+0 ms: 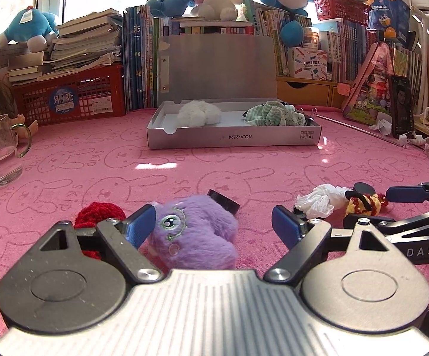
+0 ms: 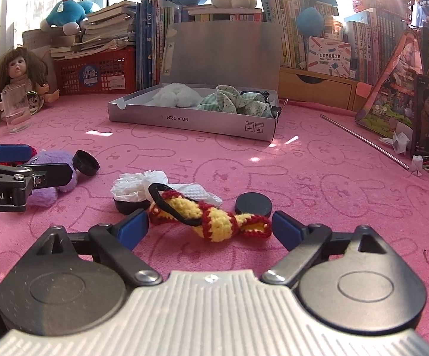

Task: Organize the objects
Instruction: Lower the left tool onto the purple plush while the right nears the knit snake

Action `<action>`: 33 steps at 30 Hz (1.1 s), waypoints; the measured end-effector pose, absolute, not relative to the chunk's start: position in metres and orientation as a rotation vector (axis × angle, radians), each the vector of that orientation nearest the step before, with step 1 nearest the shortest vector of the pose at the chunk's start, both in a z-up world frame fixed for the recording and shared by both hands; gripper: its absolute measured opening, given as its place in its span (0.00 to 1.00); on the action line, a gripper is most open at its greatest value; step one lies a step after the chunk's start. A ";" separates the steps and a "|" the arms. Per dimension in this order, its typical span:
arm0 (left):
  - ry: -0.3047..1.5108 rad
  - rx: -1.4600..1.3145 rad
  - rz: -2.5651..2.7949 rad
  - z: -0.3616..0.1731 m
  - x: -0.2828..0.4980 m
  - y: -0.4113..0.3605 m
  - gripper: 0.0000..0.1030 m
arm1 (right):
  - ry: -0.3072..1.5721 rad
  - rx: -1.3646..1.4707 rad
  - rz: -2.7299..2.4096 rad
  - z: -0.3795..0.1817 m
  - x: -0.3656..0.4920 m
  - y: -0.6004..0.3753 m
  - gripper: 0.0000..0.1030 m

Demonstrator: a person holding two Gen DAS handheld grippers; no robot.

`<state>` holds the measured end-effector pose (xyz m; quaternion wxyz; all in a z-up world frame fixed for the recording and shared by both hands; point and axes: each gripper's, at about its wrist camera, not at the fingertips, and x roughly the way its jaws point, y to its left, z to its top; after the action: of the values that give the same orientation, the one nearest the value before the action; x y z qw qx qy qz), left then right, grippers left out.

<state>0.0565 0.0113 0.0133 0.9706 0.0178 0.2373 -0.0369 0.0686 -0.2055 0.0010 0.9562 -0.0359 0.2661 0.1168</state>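
My left gripper (image 1: pixel 213 227) is open, its jaws either side of a purple plush scrunchie (image 1: pixel 196 233) on the pink cloth; a red knitted piece (image 1: pixel 98 215) lies to its left. My right gripper (image 2: pixel 210 227) is open around a yellow-and-red crocheted hair tie (image 2: pixel 211 216) with a black elastic loop. A white crumpled scrunchie (image 2: pixel 143 187) sits just behind it on a black lid. The silver box (image 1: pixel 232 139) stands open further back, holding a white fluffy scrunchie (image 1: pixel 198 112) and a green patterned one (image 1: pixel 276 114).
Black round lids (image 2: pixel 253 203) (image 2: pixel 86 163) lie on the cloth. A glass mug (image 1: pixel 1 151) and a doll (image 2: pixel 18 74) stand at the left. A metal rod (image 2: pixel 362 141), a phone (image 2: pixel 428 115) and books line the right and back.
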 end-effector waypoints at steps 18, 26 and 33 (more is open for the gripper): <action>0.477 0.083 -0.030 0.002 0.069 0.011 0.86 | 0.527 -0.064 0.215 -0.004 0.072 -0.198 0.82; 0.476 0.095 -0.018 -0.002 0.073 0.012 0.86 | 0.500 -0.008 0.146 -0.003 0.073 -0.205 0.93; 0.472 0.114 -0.011 -0.005 0.074 0.010 0.88 | 0.571 0.041 0.132 -0.005 0.085 -0.208 0.96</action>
<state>0.0736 0.0098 -0.0051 0.9707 0.0563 0.2336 -0.0055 0.0852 -0.2084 -0.0045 0.9572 0.0200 0.2814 0.0652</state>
